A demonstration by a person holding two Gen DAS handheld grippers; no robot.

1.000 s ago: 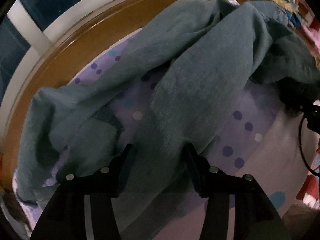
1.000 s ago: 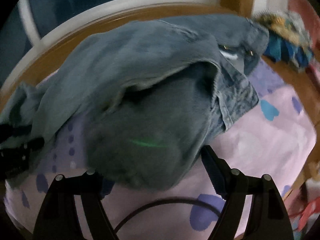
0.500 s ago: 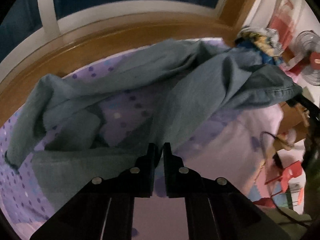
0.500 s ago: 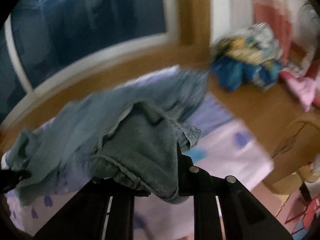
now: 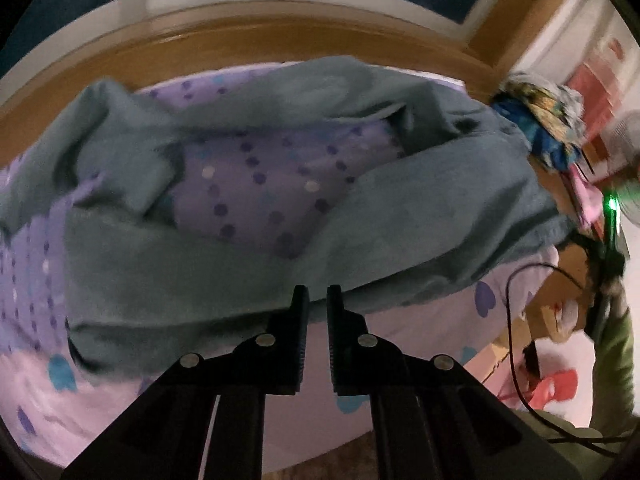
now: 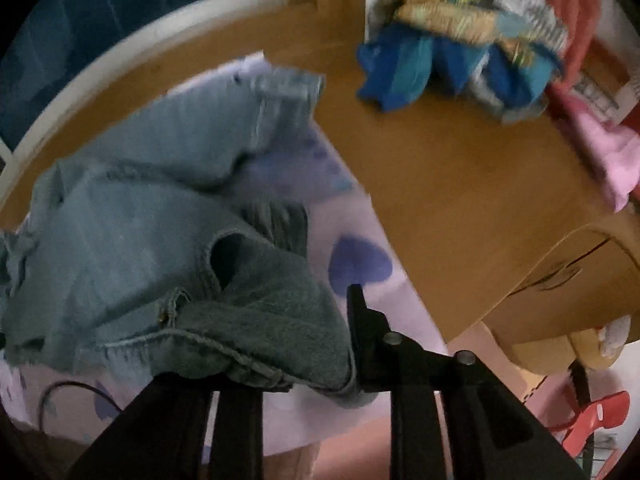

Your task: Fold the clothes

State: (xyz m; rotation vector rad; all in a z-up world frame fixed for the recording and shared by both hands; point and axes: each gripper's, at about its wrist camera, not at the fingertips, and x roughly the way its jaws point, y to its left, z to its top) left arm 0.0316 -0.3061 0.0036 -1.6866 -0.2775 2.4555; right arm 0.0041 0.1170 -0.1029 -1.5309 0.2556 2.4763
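Across the purple dotted bedsheet (image 5: 256,184) the denim jeans (image 5: 420,216) are spread, crumpled, w/ one part draped toward the near edge. Left tongs (image 5: 317,300) are seen nearly pressed together, a narrow gap btwn the fingers, tips at the jeans' near edge; whether fabric is pinched can't be told. Right tongs (image 6: 316,320) are seen w/ a bunched fold of the jeans (image 6: 132,240) draped over the left finger and pressed against the right one, so cloth is pinched. Beyond the sheet, a wooden platform (image 6: 460,184) is shown carrying a blue-and-yellow clothes pile (image 6: 460,40), blurred, w/ a pink garment (image 6: 612,160) at far right.
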